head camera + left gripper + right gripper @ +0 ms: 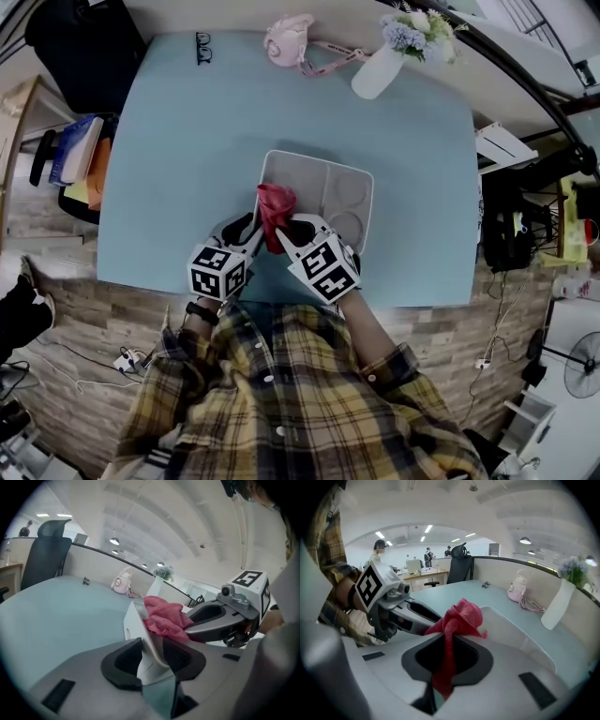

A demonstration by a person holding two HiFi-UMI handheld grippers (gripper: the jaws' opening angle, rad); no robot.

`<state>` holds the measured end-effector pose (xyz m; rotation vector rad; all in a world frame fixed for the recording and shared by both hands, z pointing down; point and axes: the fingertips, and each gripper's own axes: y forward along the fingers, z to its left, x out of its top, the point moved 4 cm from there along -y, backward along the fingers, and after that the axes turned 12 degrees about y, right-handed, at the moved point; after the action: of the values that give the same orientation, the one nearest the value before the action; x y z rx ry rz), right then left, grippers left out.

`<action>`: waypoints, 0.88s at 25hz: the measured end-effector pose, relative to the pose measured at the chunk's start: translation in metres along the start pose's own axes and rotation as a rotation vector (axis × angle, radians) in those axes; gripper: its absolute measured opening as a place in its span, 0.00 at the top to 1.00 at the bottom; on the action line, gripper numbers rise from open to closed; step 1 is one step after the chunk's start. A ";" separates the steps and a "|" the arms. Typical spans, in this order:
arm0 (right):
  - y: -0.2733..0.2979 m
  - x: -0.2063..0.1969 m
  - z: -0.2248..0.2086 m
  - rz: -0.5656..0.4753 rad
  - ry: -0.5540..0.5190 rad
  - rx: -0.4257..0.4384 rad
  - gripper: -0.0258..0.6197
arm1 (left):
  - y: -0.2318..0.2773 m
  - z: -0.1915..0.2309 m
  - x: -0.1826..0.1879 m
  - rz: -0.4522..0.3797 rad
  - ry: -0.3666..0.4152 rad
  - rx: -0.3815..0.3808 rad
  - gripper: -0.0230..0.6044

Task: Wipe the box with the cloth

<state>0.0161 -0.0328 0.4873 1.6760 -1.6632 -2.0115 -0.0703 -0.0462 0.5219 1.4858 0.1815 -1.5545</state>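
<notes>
Fingers [123, 665] of my left gripper [152, 656] are clamped on the thin white wall of the box [133, 625], one pad outside it and one inside. Those of my right gripper [449, 656] are pressed together on the cloth [459, 616], with a red strip hanging down between them.

Seen from my head, the box [319, 157] lies on the blue table [178, 141] toward its 6 o'clock edge. The cloth [275, 206] is bunched over the box's rim at about 8 o'clock, just beside my left gripper [246, 232] and in front of my right gripper [284, 230].

I judge the cloth to be soft, limp and light. It will fold on itself, so a pinch on a gathered fold with a loose wad ahead of the pads suits wiping. The box looks like stiff, light plastic that would skid on the smooth table, so its rim near a corner is the place to hold it.

Both grippers cover the near rim from above. I cannot tell whether the cloth touches the box's floor, and its underside is out of sight.
</notes>
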 end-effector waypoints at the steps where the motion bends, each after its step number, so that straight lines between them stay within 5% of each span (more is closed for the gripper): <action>1: 0.003 -0.001 0.001 0.015 -0.025 -0.011 0.89 | 0.000 0.000 0.000 -0.002 -0.001 -0.001 0.75; 11: 0.008 -0.009 0.003 0.056 -0.169 -0.062 0.89 | -0.001 0.000 -0.001 -0.010 0.001 -0.005 0.74; 22: -0.020 -0.034 -0.023 0.099 -0.143 -0.128 0.89 | 0.000 0.000 -0.001 -0.007 -0.002 -0.005 0.74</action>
<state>0.0572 -0.0193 0.4999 1.4121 -1.5841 -2.1840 -0.0703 -0.0458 0.5223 1.4807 0.1893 -1.5597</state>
